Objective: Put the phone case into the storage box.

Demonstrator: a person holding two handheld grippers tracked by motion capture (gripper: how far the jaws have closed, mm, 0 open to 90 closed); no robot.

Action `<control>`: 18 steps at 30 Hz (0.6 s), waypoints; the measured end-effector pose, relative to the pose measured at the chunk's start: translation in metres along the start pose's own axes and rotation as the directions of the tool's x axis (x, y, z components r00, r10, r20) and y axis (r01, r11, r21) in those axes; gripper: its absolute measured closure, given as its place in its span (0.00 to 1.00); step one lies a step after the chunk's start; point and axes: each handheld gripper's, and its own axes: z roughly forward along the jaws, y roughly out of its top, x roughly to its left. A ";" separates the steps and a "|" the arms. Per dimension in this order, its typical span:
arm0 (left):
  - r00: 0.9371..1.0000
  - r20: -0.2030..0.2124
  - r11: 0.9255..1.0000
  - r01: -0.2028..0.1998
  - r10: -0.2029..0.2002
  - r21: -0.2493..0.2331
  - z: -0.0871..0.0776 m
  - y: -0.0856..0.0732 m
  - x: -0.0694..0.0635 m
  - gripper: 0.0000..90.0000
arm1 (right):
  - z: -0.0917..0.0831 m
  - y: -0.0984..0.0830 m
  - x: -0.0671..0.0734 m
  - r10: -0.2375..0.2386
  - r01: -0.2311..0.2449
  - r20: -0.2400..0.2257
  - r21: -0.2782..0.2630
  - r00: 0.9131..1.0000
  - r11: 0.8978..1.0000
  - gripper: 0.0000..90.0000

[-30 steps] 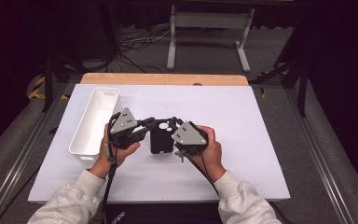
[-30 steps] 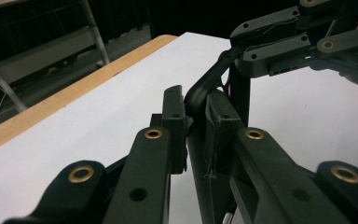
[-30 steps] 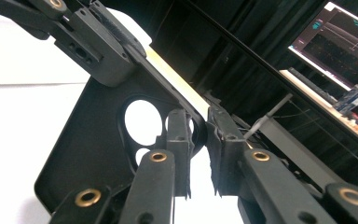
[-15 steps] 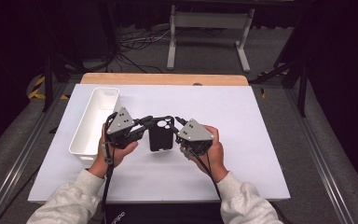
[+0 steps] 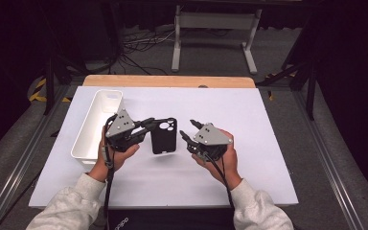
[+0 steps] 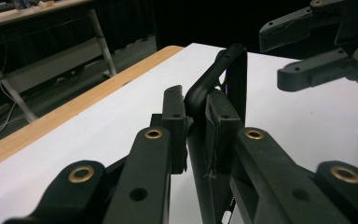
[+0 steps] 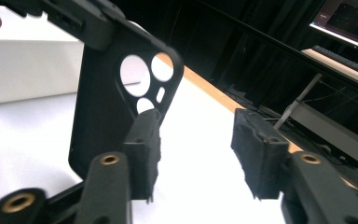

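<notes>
One black phone case [image 5: 164,135], one white bin [image 5: 97,125] and two claws are seen on the white counter [image 5: 268,143]. The case is clamped at its edge by the left claw [image 5: 149,125], just left of the right claw [image 5: 188,130], whose jaws are parted with nothing between them. Nothing is seen inside the bin.

No legible text or labels

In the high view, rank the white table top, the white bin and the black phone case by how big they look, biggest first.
1. White table top
2. White bin
3. Black phone case, held in the left tool

Each gap is clear, so the ranking isn't in doubt.
</notes>
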 end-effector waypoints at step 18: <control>1.000 0.010 1.000 -0.019 0.019 -0.007 -0.006 0.001 0.003 0.90 | -0.011 -0.020 0.001 0.004 -0.005 -0.015 -0.027 1.000 1.000 0.18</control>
